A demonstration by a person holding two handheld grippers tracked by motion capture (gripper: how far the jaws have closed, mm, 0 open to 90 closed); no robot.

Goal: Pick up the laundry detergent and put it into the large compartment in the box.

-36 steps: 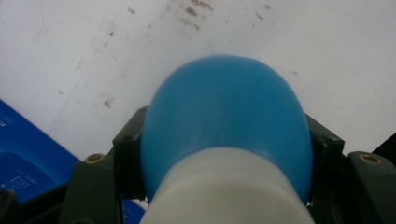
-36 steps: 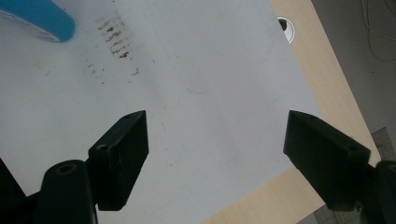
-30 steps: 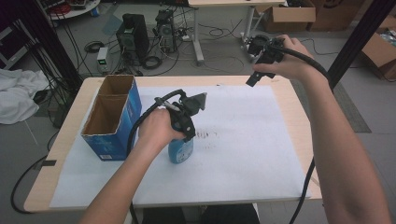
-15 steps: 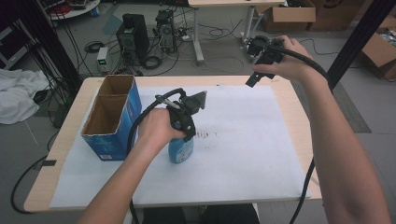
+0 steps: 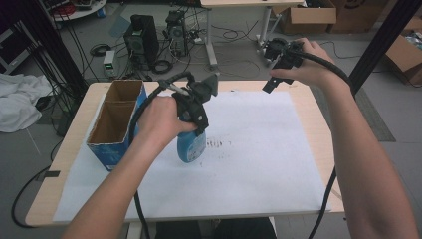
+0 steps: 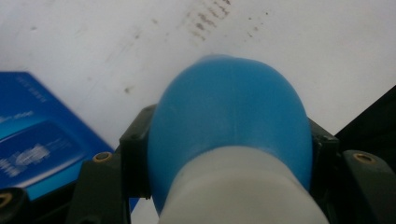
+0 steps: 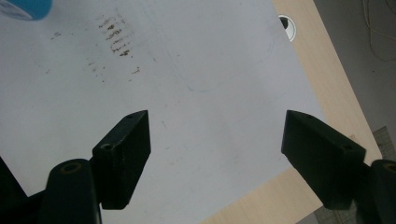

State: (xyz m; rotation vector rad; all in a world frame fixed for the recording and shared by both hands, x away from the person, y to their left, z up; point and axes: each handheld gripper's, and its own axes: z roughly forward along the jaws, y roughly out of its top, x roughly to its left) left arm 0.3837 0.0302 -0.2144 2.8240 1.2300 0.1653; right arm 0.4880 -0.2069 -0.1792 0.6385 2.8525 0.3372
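Blue bottle [image 5: 190, 147] upright on paper (white neck, clamped).

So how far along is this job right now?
Done: the left gripper is shut on the blue bottle, which stands on the white sheet. In hand: that grasp. Probably left: moving it, perhaps to the open box. The right gripper hangs open, empty.

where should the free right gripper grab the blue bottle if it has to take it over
Low on the blue bottle, coming in from the person's right. It stands upright on the white sheet, the left gripper already clamps its upper half, and the cardboard box crowds its left. The right gripper is open.
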